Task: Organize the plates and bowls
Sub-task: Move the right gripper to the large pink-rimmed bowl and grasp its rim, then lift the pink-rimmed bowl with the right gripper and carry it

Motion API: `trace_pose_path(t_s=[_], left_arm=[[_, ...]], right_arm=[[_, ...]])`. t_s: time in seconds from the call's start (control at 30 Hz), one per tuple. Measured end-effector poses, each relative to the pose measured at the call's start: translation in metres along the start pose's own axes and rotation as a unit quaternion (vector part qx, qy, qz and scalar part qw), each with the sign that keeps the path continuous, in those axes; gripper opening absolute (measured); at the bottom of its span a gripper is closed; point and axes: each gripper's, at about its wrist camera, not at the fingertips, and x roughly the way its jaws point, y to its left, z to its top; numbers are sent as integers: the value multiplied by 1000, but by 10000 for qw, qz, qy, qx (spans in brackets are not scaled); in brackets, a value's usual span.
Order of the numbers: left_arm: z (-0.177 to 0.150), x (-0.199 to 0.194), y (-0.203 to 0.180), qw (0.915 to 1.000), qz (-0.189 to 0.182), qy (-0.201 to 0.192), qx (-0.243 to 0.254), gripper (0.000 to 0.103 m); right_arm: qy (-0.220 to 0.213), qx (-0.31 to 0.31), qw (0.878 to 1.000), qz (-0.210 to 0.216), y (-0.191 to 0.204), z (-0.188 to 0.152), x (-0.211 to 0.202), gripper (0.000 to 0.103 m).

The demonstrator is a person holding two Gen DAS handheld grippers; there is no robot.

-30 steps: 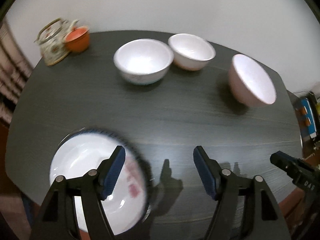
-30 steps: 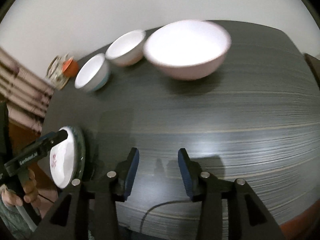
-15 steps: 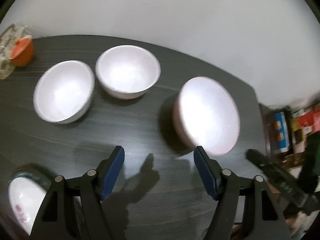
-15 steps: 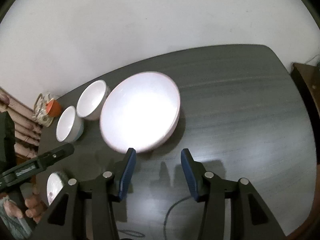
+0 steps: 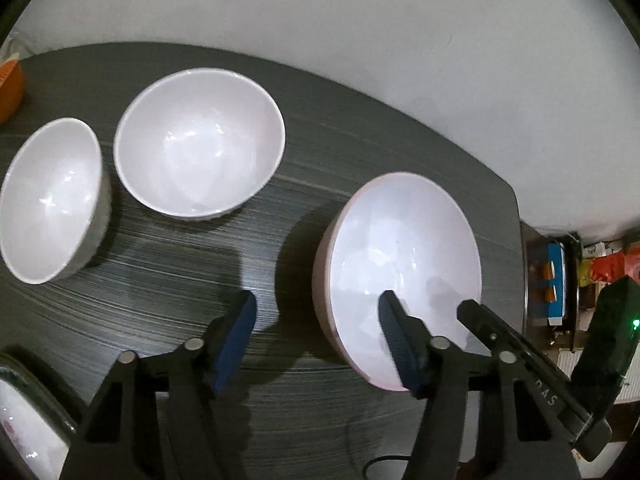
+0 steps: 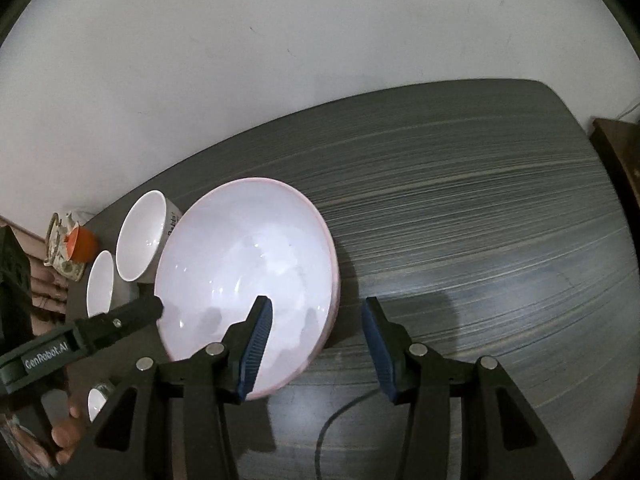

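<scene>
The large pink-rimmed white ceramic bowl [image 5: 400, 264] stands on the dark wood-grain table [image 6: 480, 208]. The left gripper [image 5: 316, 336], fingers just narrowed yet not pinching, straddles its nine-o'clock rim. The right gripper [image 6: 316, 344], fingers apart, straddles its three-o'clock rim. Only the left view shows both small white bowls [image 5: 200, 144] fully.

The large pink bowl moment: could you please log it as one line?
target: large pink bowl | left gripper: closing, astride near rim, no grip | right gripper: open, astride opposite rim | small bowls: untouched
</scene>
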Motion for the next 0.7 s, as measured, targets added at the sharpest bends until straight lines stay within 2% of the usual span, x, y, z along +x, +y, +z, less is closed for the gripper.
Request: trace_pose_path(t_s=[0.03,0.1,0.13,0.17,0.3,0.43,0.7], left_arm=[[-1,3,1,10000,33,60,-15,46],[0,11,4,9998,-4,161,-64,39],[-1,14,5,9998,-26,198,-81,30],[-2,17,6,9997,-76,234,-85,27],[-2,21,3,9994,-260,211,-2,16],[-8,20,-4,9998,-151,130,94,15],[-33,-1,1,9997,-112,153,140,15]], right_arm=[[2,17,10000,-4,1,0,3,48],[19,17,10000,2,4,2,12,48],[18,30,10000,19,3,2,14,47],[3,45,10000,40,4,2,15,46],[-61,6,10000,-68,3,0,16,29],[-21,64,9999,-97,2,-3,16,17],[22,96,9999,-24,13,-29,3,15]])
